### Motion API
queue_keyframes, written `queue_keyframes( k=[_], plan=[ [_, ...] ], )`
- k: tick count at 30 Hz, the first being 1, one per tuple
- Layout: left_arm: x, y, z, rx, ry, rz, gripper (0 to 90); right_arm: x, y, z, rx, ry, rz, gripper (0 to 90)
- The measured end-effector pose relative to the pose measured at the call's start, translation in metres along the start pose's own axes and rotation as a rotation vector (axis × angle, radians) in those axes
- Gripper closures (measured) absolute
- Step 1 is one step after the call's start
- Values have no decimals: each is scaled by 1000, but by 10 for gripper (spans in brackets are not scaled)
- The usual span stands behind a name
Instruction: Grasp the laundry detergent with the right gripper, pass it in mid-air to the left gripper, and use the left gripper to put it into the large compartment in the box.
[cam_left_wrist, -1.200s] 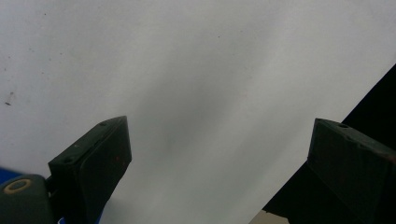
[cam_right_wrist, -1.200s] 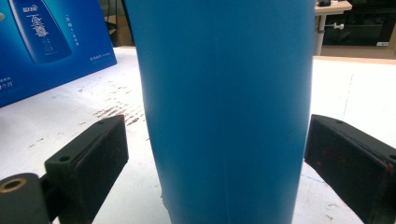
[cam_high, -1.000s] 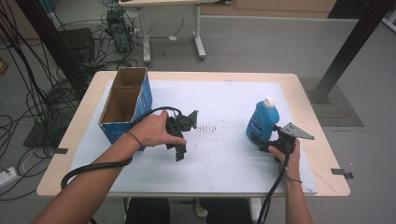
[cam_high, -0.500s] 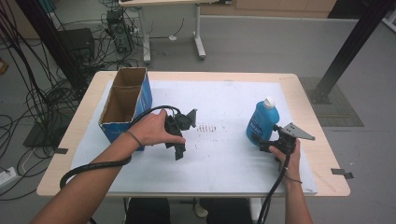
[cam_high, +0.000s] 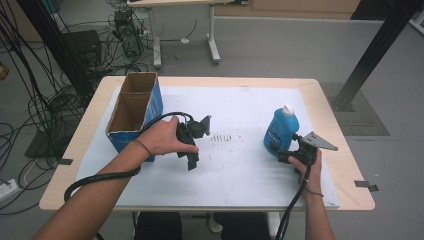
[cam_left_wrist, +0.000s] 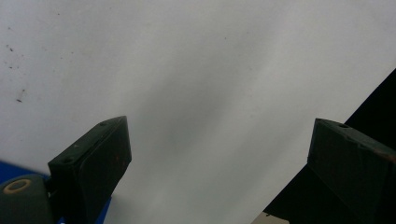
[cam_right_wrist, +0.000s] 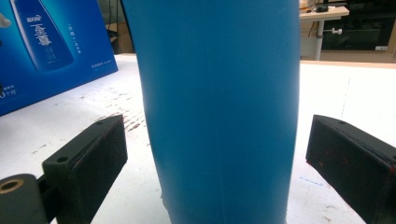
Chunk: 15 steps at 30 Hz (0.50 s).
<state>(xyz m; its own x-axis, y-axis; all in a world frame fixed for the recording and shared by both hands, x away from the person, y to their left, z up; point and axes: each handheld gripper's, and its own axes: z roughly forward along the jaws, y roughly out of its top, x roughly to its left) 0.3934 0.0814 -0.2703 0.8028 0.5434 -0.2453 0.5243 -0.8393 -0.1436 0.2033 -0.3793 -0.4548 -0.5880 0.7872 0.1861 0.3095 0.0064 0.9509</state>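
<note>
A blue bottle (cam_high: 281, 129) with a white cap stands upright on the right of the white sheet (cam_high: 240, 170). My right gripper (cam_high: 283, 156) is level at its base, on the near side. In the right gripper view the bottle (cam_right_wrist: 219, 93) stands between the jaws of this open gripper (cam_right_wrist: 219, 135), with a gap on each side. My left gripper (cam_high: 192, 161) is held over the sheet near the middle left, jaws pointing down. The left gripper (cam_left_wrist: 217, 135) is open with nothing between its fingers, bare white sheet (cam_left_wrist: 187, 70) beyond them.
An open blue cardboard box (cam_high: 132, 112) stands at the left of the table, its printed side (cam_right_wrist: 51, 46) in the right gripper view. Reddish marks (cam_high: 222, 137) dot the sheet's middle. Cables trail from both grippers over the near table edge (cam_high: 200, 206).
</note>
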Motion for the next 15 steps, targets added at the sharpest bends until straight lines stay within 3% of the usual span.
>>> queue_keyframes(
  k=[15],
  plan=[
    [0, 2, 0, 9, 2, 7, 66, -1, -1, -1, -9, 3, 3, 55]
  ],
)
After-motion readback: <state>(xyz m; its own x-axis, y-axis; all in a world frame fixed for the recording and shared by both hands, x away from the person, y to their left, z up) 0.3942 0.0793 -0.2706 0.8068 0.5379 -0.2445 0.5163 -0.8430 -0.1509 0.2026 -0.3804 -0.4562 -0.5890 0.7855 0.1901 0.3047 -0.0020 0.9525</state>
